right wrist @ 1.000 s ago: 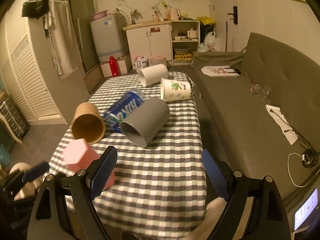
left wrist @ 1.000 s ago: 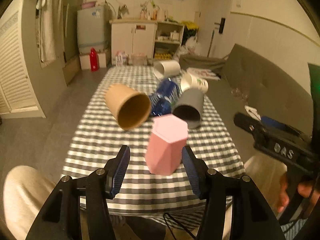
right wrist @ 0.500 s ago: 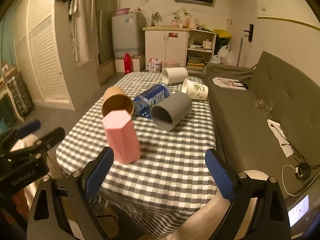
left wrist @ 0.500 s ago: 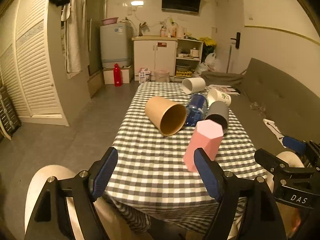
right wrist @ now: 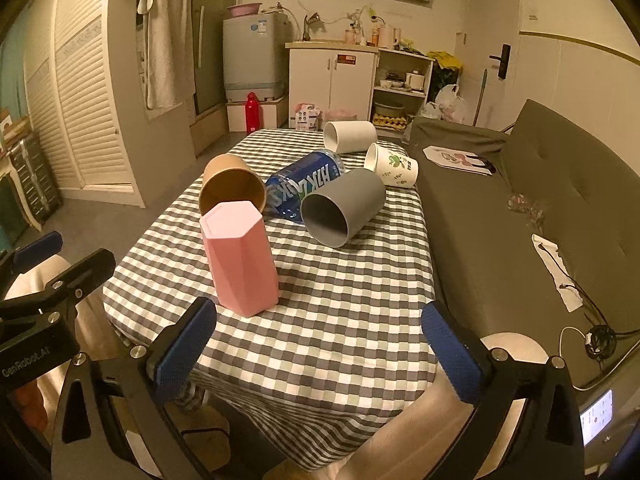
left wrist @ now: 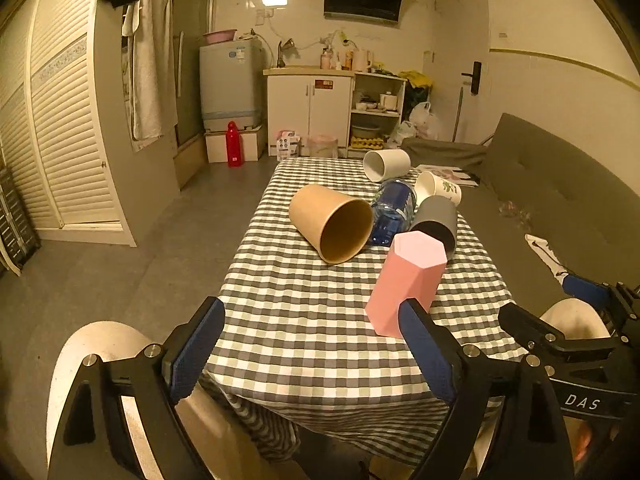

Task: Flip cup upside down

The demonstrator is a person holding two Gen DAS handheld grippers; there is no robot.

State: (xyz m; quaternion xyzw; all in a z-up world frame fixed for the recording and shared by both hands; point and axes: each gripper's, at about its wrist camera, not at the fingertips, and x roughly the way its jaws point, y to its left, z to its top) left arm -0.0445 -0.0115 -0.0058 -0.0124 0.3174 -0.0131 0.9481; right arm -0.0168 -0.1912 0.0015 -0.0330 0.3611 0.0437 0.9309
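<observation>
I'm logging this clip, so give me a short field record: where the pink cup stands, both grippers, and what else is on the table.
pink hexagonal cup: standing closed end up, near table edge
left gripper: open, holding nothing
right gripper: open, holding nothing
brown paper cup: on its side
grey cup: on its side
blue bottle: lying down
white cup: on its side
printed cup: on its side
checkered tablecloth: covers table

Both wrist views face the table (left wrist: 304, 344) from its near end.
</observation>
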